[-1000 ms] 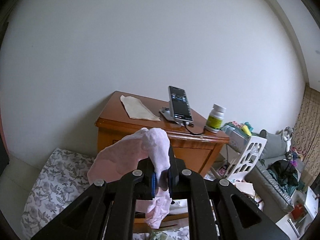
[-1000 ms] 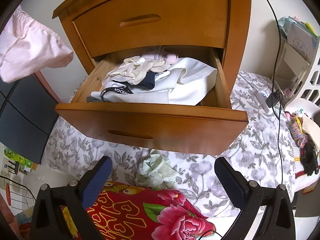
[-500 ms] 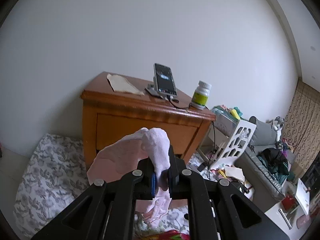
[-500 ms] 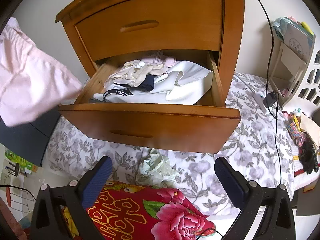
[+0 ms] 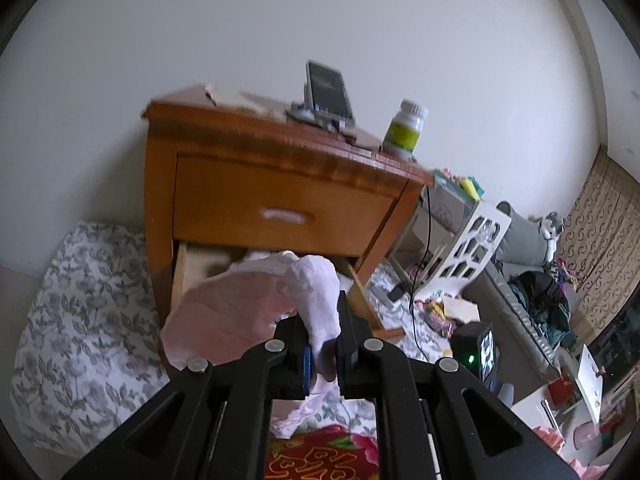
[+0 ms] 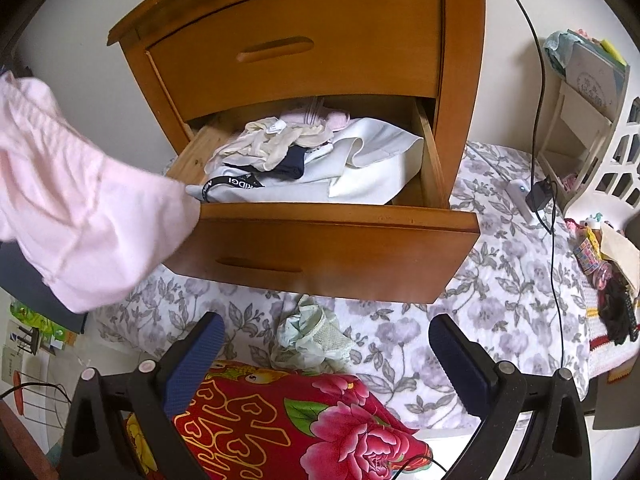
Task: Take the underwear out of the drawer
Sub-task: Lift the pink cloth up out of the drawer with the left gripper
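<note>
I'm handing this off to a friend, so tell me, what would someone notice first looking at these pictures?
First, the pink underwear pinched in the shut left gripper, hanging outside the nightstand to the left of the drawer front. Next, the open lower drawer, pulled out and heaped with white and cream clothes, with the right gripper open above the floral bedding. A crumpled pale green garment lies on that bedding just below the drawer.

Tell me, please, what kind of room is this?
Probably a bedroom in a home: a wooden nightstand has its lower drawer open and full of clothes, it stands by floral bedding, and a phone leans on top.
</note>
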### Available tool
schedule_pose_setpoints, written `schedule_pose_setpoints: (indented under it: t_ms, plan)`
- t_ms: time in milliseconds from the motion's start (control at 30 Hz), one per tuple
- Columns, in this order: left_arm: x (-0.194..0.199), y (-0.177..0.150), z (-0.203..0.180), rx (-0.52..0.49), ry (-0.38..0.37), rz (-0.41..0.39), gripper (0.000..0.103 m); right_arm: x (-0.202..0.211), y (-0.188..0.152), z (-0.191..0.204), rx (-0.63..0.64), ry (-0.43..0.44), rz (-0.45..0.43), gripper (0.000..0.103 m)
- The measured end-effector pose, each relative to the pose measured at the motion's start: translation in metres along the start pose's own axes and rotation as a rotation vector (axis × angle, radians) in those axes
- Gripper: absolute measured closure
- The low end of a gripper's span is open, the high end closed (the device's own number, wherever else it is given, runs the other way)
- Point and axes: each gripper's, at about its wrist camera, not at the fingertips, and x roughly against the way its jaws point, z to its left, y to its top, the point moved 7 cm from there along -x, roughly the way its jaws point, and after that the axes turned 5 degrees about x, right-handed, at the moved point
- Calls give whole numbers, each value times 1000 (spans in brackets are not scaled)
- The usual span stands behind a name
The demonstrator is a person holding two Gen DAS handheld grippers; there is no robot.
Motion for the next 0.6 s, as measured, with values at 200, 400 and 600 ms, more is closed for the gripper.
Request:
schedule_pose_setpoints:
  t_ms: [200,400,600]
  plan:
    - [-17,-21,2,20,-13,68,94,-3,-1,-1,-3,-3,8,0]
    - [-25,-28,1,20,-29,99,94,-10,-1,-4,-7,-4,23,0]
    - [-53,-45,7,41,-24,174,94,-19,-3,-5,-6,-2,42,0]
